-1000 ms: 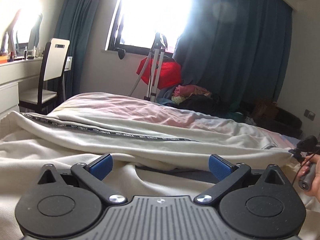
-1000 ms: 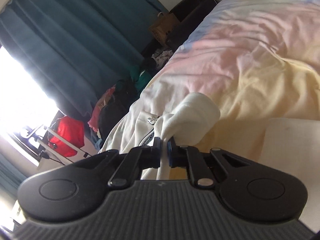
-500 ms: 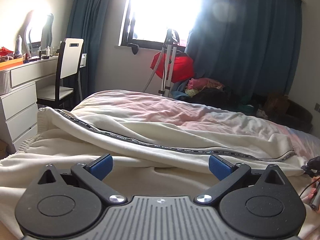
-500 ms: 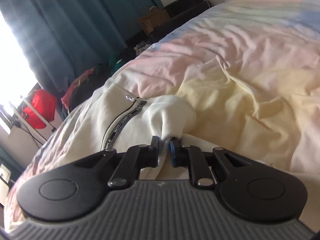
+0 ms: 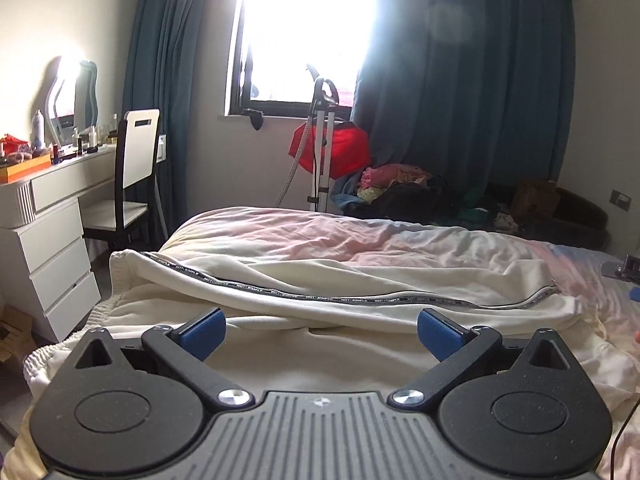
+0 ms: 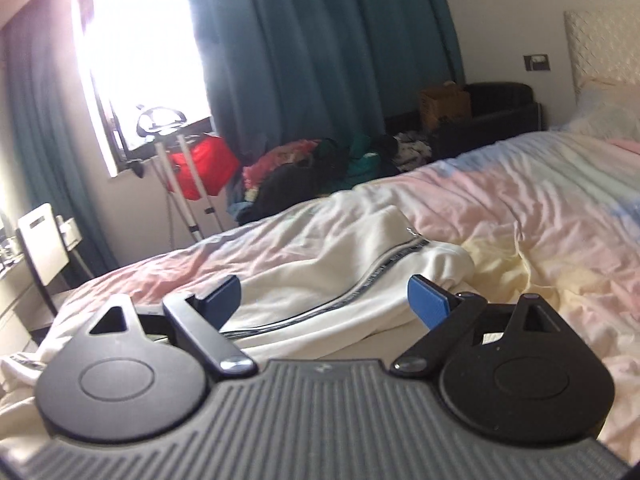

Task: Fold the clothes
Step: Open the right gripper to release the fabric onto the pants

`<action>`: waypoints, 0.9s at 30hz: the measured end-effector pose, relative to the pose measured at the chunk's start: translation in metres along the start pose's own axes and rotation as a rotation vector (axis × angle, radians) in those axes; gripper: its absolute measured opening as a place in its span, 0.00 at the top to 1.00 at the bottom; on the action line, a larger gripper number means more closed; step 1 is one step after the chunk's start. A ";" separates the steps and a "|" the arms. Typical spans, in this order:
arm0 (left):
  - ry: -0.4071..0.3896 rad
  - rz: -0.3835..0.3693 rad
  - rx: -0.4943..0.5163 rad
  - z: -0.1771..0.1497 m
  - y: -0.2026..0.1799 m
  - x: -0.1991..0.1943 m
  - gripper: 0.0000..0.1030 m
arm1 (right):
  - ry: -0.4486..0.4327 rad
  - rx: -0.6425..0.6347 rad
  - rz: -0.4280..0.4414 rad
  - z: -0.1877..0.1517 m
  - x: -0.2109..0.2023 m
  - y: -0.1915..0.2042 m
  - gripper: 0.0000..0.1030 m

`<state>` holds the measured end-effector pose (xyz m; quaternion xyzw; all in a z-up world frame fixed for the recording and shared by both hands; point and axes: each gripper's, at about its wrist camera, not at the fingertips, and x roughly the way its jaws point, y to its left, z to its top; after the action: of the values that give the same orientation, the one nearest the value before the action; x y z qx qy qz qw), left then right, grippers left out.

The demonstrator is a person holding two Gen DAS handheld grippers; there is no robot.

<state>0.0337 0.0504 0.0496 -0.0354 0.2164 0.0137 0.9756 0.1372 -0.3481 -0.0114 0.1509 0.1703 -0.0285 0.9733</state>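
Left view, left to right: white dresser with bottles and clutter on top, mirror above it, chair beside it. Bright window between teal curtains. Metal stand with red cloth under the window, clothes pile on the floor to its right.

Bed with pastel sheet fills the middle. Cream jacket lies flat across the bed's near part, zipper tape with printed lettering running left to right, elastic hem at the left bed edge.

Left gripper: jaws wide apart, nothing between them, over the jacket's near edge; contact with the cloth can't be told.

Right view: same jacket ahead, its right end bunched, zipper running diagonally. Right gripper: jaws wide apart, holding nothing, jacket visible between the blue pads. Headboard and pillow at far right.
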 end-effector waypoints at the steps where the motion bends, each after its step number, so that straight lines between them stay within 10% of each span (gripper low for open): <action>1: -0.008 -0.006 0.014 0.001 -0.003 -0.009 0.00 | -0.012 -0.013 0.028 -0.001 -0.018 0.009 0.11; 15: -0.027 -0.018 0.023 -0.046 -0.010 -0.090 0.00 | -0.093 -0.028 0.091 -0.060 -0.148 0.033 0.11; 27: 0.204 0.136 -0.365 -0.042 0.146 -0.048 0.00 | -0.001 0.078 0.040 -0.070 -0.130 0.014 0.11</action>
<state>-0.0336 0.1926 0.0224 -0.1978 0.3098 0.1149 0.9229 -0.0066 -0.3124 -0.0261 0.1922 0.1655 -0.0158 0.9672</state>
